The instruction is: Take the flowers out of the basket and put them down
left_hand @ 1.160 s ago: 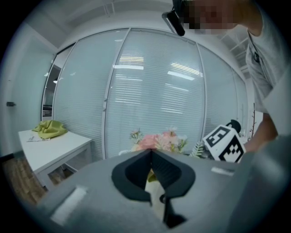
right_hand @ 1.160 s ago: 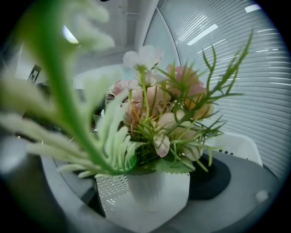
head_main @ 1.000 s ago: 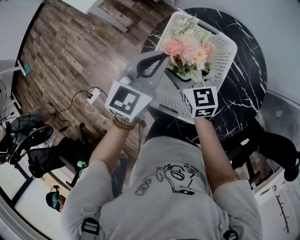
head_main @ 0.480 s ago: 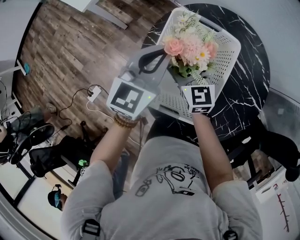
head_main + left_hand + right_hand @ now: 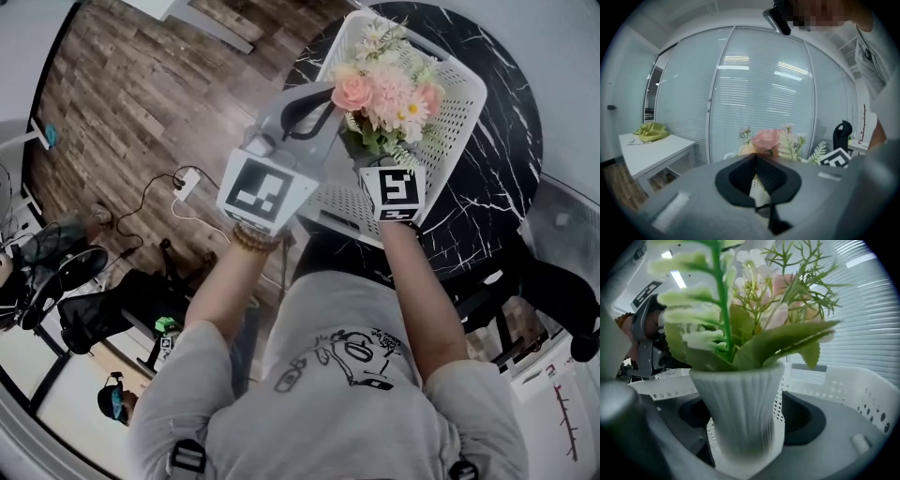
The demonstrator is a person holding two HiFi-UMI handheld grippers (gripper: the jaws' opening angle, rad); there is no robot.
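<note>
A bunch of pink and white flowers (image 5: 389,89) stands in a white ribbed pot (image 5: 740,413) inside the white perforated basket (image 5: 459,112) on the table. My right gripper (image 5: 386,157) reaches in from the near side. Its jaws are closing around the pot (image 5: 745,427). A slit of basket wall still shows between the pot and the right pad (image 5: 804,420). My left gripper (image 5: 328,96) is shut at the basket's near-left rim, with white perforated wall showing in its gap (image 5: 757,187). Flowers (image 5: 766,140) rise just beyond its tips.
The basket sits on a round black marble table (image 5: 497,159) above a wooden floor (image 5: 141,103). A power strip with cables (image 5: 187,192) and a black chair (image 5: 84,314) lie to the left. A white side table (image 5: 661,147) carries a green cloth (image 5: 651,131).
My right gripper has pushed a little further in toward the pot. The left gripper has stayed at the basket's rim.
</note>
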